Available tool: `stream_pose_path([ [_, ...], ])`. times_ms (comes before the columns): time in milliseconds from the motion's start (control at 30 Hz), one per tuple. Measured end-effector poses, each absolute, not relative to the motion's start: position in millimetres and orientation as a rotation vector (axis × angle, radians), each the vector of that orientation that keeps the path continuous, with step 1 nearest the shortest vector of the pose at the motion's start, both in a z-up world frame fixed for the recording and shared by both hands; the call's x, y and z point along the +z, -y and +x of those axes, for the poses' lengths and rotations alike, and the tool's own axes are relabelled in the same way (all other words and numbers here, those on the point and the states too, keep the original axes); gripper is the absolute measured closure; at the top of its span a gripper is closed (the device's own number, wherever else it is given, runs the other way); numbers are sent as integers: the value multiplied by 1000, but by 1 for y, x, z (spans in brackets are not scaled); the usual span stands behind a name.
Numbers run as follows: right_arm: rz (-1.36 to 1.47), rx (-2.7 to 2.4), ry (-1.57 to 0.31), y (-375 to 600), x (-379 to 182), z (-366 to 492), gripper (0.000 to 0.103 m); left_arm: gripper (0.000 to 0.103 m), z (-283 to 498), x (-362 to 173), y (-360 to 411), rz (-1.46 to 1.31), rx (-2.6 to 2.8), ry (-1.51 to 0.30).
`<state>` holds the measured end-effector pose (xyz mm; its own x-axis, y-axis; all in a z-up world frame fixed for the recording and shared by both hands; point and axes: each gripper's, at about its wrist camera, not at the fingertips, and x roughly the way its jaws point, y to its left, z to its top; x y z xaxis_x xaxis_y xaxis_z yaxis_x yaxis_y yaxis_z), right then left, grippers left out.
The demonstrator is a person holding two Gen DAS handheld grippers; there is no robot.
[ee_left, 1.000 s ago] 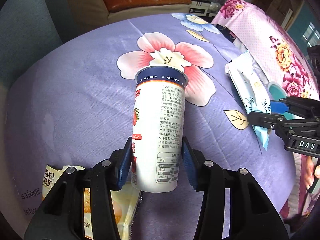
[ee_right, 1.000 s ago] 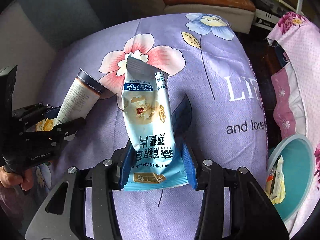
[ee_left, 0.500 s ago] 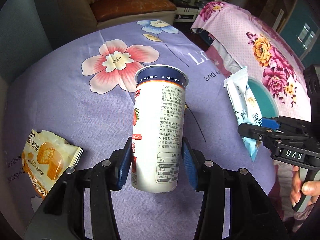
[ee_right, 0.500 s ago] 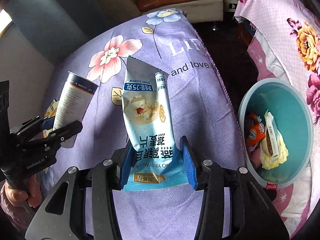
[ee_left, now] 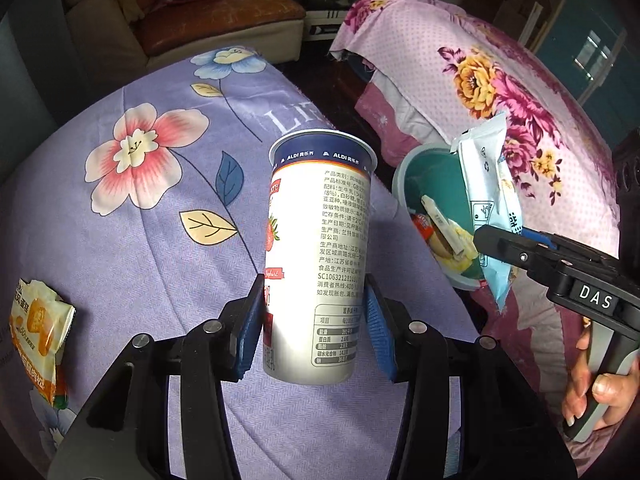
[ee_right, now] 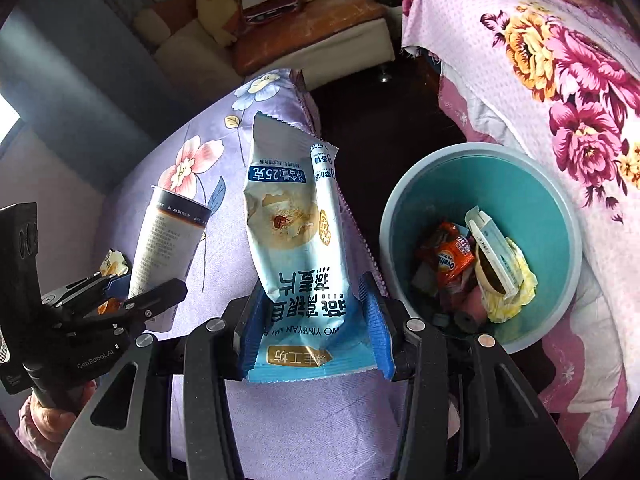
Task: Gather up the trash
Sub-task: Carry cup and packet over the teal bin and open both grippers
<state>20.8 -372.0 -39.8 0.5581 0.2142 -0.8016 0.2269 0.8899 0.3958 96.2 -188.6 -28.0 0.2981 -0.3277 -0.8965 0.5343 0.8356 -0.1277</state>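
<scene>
surface: bed (ee_left: 120, 240) under a purple flowered sheet, sofa behind
left gripper (ee_left: 316, 320): fingers clamped low on the cup (ee_left: 320, 248), upright, over the bed edge
cup handling: likely light, thin wall, dents if squeezed; low grip looks fine
right gripper (ee_right: 316, 320): fingers clamped on the bottom of the blue wrapper (ee_right: 296, 232)
wrapper handling: limp, slick foil, may cling on release
bin (ee_right: 560, 216): teal, beside the bed, holds trash
left behind: orange snack bag (ee_left: 36, 332) on the bed
</scene>
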Motion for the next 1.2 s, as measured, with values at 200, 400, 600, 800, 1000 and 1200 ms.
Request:
stream_pose_path([
  [200, 552, -118, -950, 430, -41, -6, 60, 55, 87, -35, 241, 242, -633, -1148],
  [400, 589, -181, -938, 470, -50, -24, 60, 55, 80, -45, 286, 273, -674, -1168],
  [600, 611, -205, -935, 491, -60, -32, 60, 55, 73, -57, 323, 323, -707, -1179],
  [800, 635, -228, -945, 504, -69, -35, 60, 55, 71, -69, 346, 365, -722, -1192],
  [1000, 654, -257, -961, 516, -78, -40, 60, 55, 74, -78, 360, 390, -733, -1208],
  [1200, 658, -274, -975, 523, -83, -41, 60, 54, 73, -84, 366, 405, -743, -1211],
])
